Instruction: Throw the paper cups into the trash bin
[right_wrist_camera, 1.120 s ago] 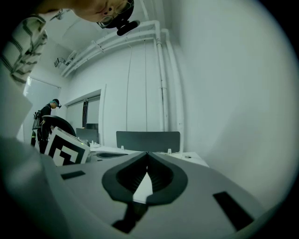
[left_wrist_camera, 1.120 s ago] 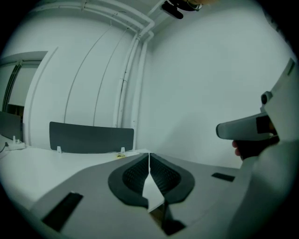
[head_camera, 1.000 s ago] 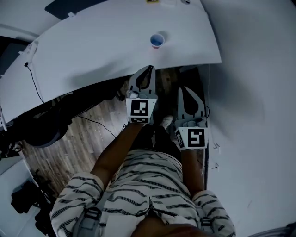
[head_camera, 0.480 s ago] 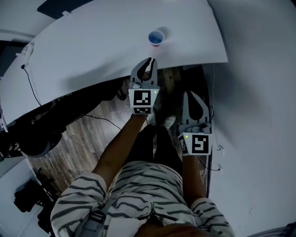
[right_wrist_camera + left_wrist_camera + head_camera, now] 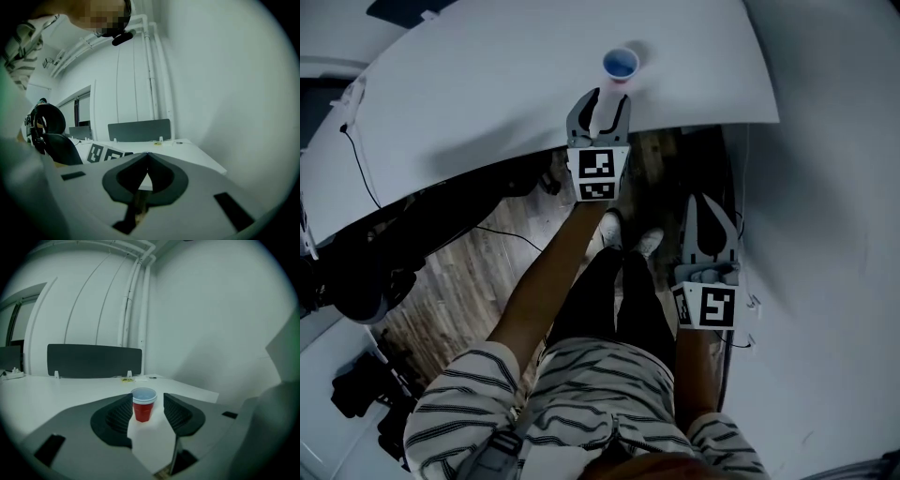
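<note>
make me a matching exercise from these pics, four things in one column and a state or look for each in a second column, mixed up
Column one:
1 paper cup
2 left gripper
3 right gripper
4 table

Column two:
a jaws together, empty
b white, curved edge
c red outside, upright
d jaws apart, aimed at the cup

Pairs: 1-c; 2-d; 3-a; 4-b

Note: the left gripper's jaws have just been opening; the cup stands beyond their tips, not between them.
</note>
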Available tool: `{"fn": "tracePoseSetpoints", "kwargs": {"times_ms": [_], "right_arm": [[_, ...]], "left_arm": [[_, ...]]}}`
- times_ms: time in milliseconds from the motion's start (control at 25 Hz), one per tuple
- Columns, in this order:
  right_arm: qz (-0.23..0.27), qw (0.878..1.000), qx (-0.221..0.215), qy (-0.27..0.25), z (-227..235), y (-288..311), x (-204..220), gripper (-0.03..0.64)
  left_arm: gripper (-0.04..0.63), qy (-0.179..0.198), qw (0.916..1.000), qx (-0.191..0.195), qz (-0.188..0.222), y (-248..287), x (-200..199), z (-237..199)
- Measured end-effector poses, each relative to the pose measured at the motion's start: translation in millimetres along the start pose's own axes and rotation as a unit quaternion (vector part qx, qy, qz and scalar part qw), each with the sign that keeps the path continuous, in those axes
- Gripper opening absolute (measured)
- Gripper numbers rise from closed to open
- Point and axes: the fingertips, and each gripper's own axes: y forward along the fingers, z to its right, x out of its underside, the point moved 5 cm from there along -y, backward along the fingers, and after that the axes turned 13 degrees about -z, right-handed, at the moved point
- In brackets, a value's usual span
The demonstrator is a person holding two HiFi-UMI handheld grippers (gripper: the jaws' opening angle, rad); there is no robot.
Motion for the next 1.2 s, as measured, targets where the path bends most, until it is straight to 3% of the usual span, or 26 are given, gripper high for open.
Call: {"fn": "tracePoseSetpoints", "kwargs": {"times_ms": [440,1200], "right_arm": [[-0.006,1.000,0.007,0.009,11,3,12,0.015],[-0.014,1.000,0.015,0.008,18,3,22,0.015]], "left_arm": [[0.298,0.006,0.9995,-0.016,-0.028,49,13,-8],[0.327,0.005,0.9986,-0.026,-0.045,90,15,-15]]}}
